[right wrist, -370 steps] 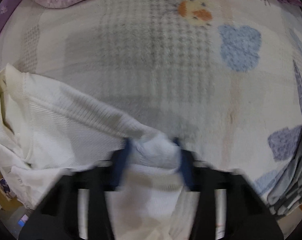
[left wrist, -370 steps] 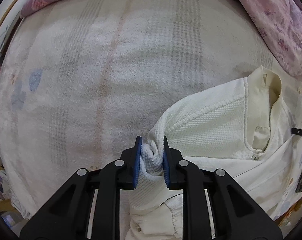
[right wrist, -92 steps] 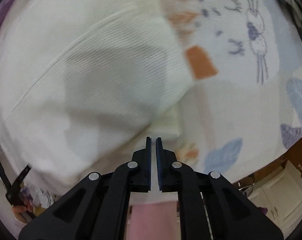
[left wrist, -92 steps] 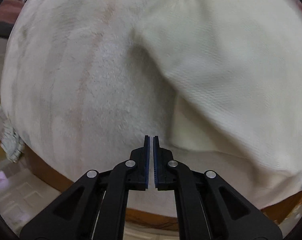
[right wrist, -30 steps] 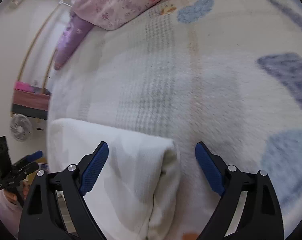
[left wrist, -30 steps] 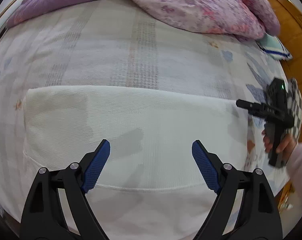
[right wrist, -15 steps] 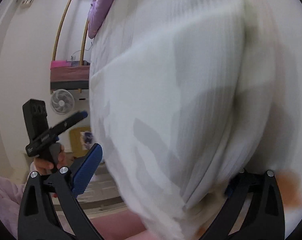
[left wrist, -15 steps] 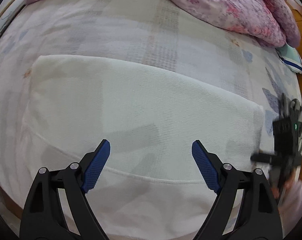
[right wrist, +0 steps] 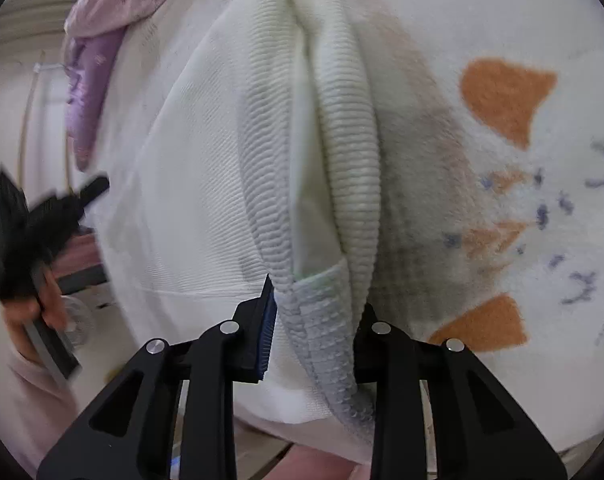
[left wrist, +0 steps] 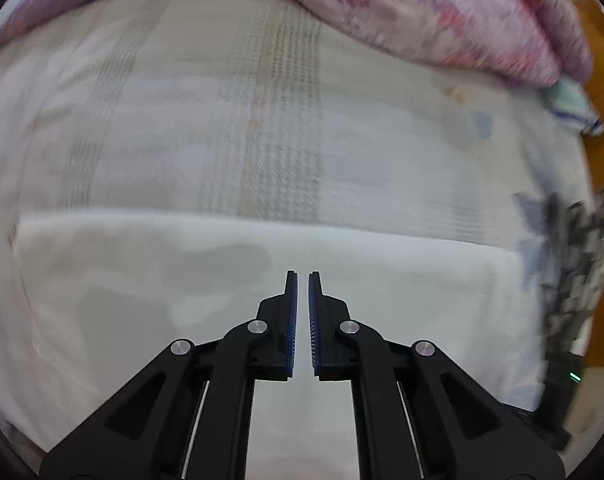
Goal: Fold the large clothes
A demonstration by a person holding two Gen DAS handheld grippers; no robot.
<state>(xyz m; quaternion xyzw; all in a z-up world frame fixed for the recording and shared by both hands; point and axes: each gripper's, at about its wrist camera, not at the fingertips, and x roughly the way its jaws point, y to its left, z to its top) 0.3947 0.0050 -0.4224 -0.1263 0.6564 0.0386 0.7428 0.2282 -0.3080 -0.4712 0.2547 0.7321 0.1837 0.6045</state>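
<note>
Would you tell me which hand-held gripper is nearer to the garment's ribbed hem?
Right. The right hand-held gripper is closing around the ribbed hem; the left hand-held gripper hovers shut above the garment's flat middle.

Pink floral quilt bunched at bed's far edge; purple pillow beside it; printed blanket with orange shapes; small fan on floor, blurred.

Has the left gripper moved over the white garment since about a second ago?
Yes. The left gripper has drifted toward the white garment's near side; the pink quilt sits higher in its view, and its jaws have shut on nothing.
</note>
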